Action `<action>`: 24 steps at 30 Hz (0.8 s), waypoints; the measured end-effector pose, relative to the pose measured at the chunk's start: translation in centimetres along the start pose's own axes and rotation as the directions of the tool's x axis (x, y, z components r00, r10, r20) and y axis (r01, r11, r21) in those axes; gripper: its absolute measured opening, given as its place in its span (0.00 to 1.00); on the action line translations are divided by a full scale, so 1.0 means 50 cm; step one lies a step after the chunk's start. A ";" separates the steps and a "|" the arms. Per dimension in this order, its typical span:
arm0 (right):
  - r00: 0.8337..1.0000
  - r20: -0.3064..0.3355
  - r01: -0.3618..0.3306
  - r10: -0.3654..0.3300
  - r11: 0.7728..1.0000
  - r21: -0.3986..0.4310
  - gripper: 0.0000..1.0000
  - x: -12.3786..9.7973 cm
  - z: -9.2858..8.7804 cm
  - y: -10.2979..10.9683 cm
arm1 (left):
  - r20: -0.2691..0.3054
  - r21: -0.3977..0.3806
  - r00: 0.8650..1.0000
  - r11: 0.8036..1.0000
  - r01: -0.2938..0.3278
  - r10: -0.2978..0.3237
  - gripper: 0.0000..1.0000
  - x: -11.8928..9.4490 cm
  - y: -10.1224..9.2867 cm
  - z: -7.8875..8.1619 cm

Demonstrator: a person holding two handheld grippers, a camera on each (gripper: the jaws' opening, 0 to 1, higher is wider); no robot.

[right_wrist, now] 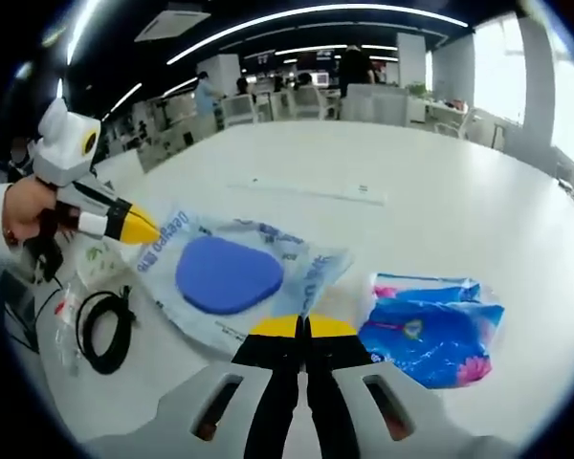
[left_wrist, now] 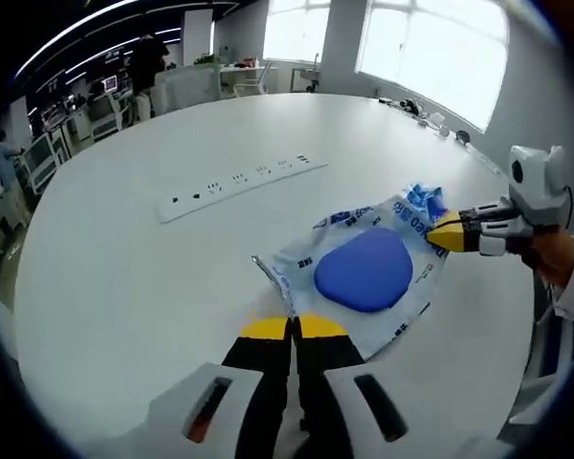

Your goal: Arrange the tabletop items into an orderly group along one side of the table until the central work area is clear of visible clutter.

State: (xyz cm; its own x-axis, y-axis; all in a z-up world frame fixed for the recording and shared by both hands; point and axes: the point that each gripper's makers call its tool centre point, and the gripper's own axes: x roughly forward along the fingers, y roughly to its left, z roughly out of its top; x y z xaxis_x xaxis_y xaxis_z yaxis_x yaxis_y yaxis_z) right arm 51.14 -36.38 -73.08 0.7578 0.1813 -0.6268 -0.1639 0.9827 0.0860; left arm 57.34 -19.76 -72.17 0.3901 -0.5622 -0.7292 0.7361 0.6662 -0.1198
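Jaws on my left gripper are pressed together on the near edge of the clear bag with its blue pad. My right gripper pinches the opposite edge, also closed. Bag lies on the white table; beside it a blue packet and black cable. Farther off, a power strip.

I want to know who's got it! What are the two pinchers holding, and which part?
Both hold the clear bag with the blue pad: the left gripper and the right gripper each pinch an opposite edge.
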 end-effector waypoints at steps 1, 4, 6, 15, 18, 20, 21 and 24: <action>1.000 -0.003 -0.001 0.001 1.000 0.000 0.00 0.002 -0.003 -0.001 | -0.005 -0.001 1.000 1.000 -0.001 0.001 0.00 0.004 0.001 -0.003; 1.000 -0.015 0.000 0.000 1.000 0.001 0.00 0.007 -0.013 -0.003 | -0.018 -0.006 1.000 1.000 0.004 -0.004 0.00 0.011 -0.001 -0.012; 1.000 -0.019 -0.002 0.002 1.000 0.008 0.00 0.009 -0.016 -0.004 | -0.025 -0.008 1.000 1.000 0.006 -0.006 0.00 0.014 -0.003 -0.015; 1.000 -0.020 -0.002 0.002 1.000 0.001 0.00 0.013 -0.019 -0.011 | -0.043 -0.020 0.999 1.000 0.011 -0.012 0.00 0.030 -0.006 -0.030; 1.000 -0.016 -0.007 0.007 1.000 0.015 0.00 0.014 -0.018 -0.014 | -0.044 -0.023 0.999 1.000 0.010 -0.011 0.00 0.030 -0.007 -0.033; 1.000 -0.017 -0.010 0.011 1.000 0.017 0.00 0.014 -0.018 -0.013 | -0.043 -0.023 0.999 1.000 0.006 -0.007 0.00 0.029 -0.004 -0.035; 1.000 -0.020 -0.010 0.011 1.000 0.012 0.00 0.014 -0.018 -0.012 | -0.043 -0.024 0.999 1.000 0.006 -0.007 0.00 0.030 -0.003 -0.036; 1.000 -0.017 -0.016 0.016 1.000 0.013 0.01 0.014 -0.017 -0.010 | -0.044 -0.024 0.999 1.000 -0.001 0.000 0.00 0.030 0.002 -0.039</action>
State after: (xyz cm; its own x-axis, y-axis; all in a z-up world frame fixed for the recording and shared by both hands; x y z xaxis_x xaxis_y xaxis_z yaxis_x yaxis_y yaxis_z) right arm 51.22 -36.77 -74.20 0.7443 0.1962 -0.6384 -0.1675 0.9802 0.1059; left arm 56.90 -19.60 -74.58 0.3655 -0.5403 -0.7579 0.7222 0.6784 -0.1354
